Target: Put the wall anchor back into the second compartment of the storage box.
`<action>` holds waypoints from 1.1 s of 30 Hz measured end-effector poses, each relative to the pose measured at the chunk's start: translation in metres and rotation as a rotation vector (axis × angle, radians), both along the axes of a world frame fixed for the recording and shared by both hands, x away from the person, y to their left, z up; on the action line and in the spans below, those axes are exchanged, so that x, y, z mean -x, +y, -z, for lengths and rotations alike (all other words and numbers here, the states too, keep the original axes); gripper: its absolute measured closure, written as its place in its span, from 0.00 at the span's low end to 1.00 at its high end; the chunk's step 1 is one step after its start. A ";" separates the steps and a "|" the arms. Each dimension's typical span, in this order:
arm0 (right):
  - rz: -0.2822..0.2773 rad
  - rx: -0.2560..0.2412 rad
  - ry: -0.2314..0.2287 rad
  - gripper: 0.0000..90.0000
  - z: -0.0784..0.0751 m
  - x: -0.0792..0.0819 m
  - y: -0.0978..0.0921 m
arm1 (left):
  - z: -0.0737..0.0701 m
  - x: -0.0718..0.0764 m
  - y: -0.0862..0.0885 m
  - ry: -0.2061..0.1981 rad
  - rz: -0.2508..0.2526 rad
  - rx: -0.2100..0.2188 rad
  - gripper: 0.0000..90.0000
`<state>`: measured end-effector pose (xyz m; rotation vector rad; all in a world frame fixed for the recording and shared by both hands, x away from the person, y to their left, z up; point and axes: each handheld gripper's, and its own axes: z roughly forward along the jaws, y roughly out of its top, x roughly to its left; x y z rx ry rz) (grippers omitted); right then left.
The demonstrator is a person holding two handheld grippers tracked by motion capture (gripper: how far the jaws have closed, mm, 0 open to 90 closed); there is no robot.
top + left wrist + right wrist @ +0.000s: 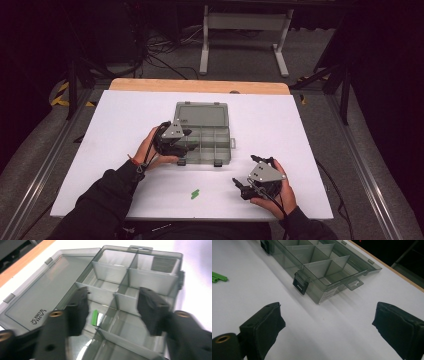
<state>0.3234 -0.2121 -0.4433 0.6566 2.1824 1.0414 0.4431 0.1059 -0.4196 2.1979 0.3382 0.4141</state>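
Two grippers, one open organizer box (205,137).
Left gripper (112,310) hovers wide open, empty, over the box compartment holding a green piece (94,317); right gripper (327,325), open and empty, waits near the box's front corner, probably next.

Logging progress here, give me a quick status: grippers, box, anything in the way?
Left hand-held gripper open above open smoky-grey plastic compartment box; small green piece lies inside. Right hand-held gripper open over white tabletop. More green pieces wait there.

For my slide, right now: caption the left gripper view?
Open left tongs hover over open compartment box, green piece inside.
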 end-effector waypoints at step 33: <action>0.015 0.004 -0.005 0.09 0.001 -0.001 -0.003 | 0.020 0.088 -0.004 0.157 0.174 0.029 0.14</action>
